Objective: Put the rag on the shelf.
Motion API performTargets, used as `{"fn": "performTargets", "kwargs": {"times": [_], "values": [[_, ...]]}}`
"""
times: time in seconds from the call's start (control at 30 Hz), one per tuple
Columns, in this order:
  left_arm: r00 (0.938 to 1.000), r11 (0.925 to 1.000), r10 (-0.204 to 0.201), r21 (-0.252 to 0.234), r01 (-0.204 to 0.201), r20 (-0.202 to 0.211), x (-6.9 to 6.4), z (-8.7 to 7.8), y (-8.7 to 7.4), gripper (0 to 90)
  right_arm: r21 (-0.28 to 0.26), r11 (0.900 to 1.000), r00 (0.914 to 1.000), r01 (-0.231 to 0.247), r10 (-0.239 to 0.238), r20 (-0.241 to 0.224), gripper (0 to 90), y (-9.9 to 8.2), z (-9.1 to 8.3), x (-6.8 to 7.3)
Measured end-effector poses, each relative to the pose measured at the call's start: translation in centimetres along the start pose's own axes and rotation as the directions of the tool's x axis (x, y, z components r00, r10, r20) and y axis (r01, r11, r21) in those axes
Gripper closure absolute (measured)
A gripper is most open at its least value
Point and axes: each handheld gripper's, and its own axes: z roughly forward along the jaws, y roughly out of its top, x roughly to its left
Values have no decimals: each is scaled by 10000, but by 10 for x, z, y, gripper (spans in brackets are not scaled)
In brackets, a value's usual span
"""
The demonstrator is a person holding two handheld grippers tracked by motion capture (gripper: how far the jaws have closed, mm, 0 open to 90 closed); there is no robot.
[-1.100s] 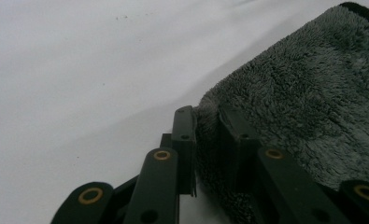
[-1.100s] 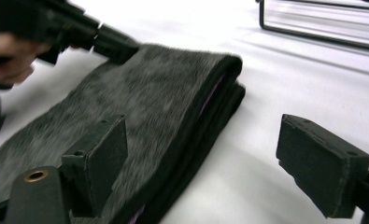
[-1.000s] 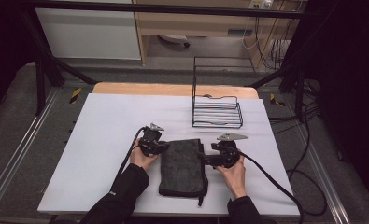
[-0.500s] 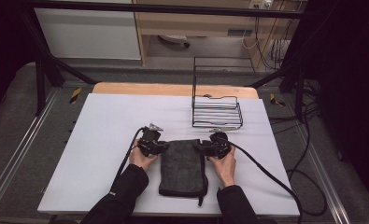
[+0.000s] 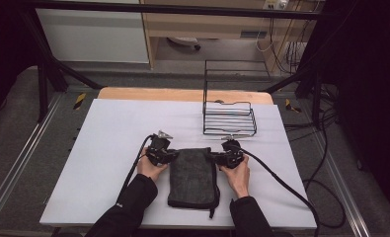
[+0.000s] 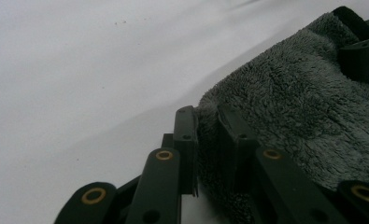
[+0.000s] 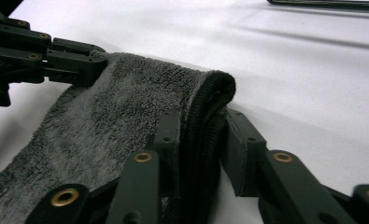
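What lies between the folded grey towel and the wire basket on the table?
Nothing: in the high view, only bare white table separates the towel from the wire basket.

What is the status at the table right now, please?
Left claw shut on towel far corner. Right claw just closing over the other far corner, folded edge between its jaws. Wire basket beyond, clear of the towel.

My right gripper (image 5: 216,158) moved in from beside towel (image 5: 193,176) to its far right corner; jaws just closing, folded edge between them.
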Motion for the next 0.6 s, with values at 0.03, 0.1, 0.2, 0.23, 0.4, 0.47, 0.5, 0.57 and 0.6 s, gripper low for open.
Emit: {"fn": "performTargets", "kwargs": {"times": [0.03, 0.1, 0.2, 0.23, 0.4, 0.47, 0.5, 0.57, 0.6], "values": [[10000, 10000, -65, -20, 65, 37, 1, 0, 0, 777, 4, 10000, 10000, -32, 32, -30, 719, 0, 0, 0], [9999, 9999, -103, -61, 104, 113, 1, 0, 0, 784, 18, 10000, 9999, -90, 90, -57, 734, 0, -1, 0], [9997, 9997, -143, -170, 146, 194, 2, -2, -1, 791, -6, 9998, 9998, -174, 174, -101, 747, 1, -2, 1], [9997, 9997, -131, -197, 135, 184, 2, -2, -1, 792, -20, 9999, 9998, -169, 169, -105, 750, 1, -3, 1], [9993, 9987, -247, -443, 260, 286, 3, -7, -2, 796, -239, 9996, 9997, -118, 113, -233, 757, 2, -8, 4], [9991, 9980, -244, -570, 264, 350, 3, -10, -2, 797, -325, 9994, 9995, -130, 120, -295, 758, 3, -11, 6], [9989, 9973, -257, -683, 284, 401, 3, -12, -2, 798, -381, 9992, 9994, -109, 96, -332, 758, 3, -13, 7], [9983, 9957, -294, -866, 337, 508, 3, -17, -1, 798, -491, 9987, 9991, -97, 76, -423, 758, 4, -16, 8], [9983, 9951, -279, -933, 327, 516, 2, -19, -1, 798, -546, 9984, 9988, -110, 84, -479, 758, 4, -18, 9]]}}
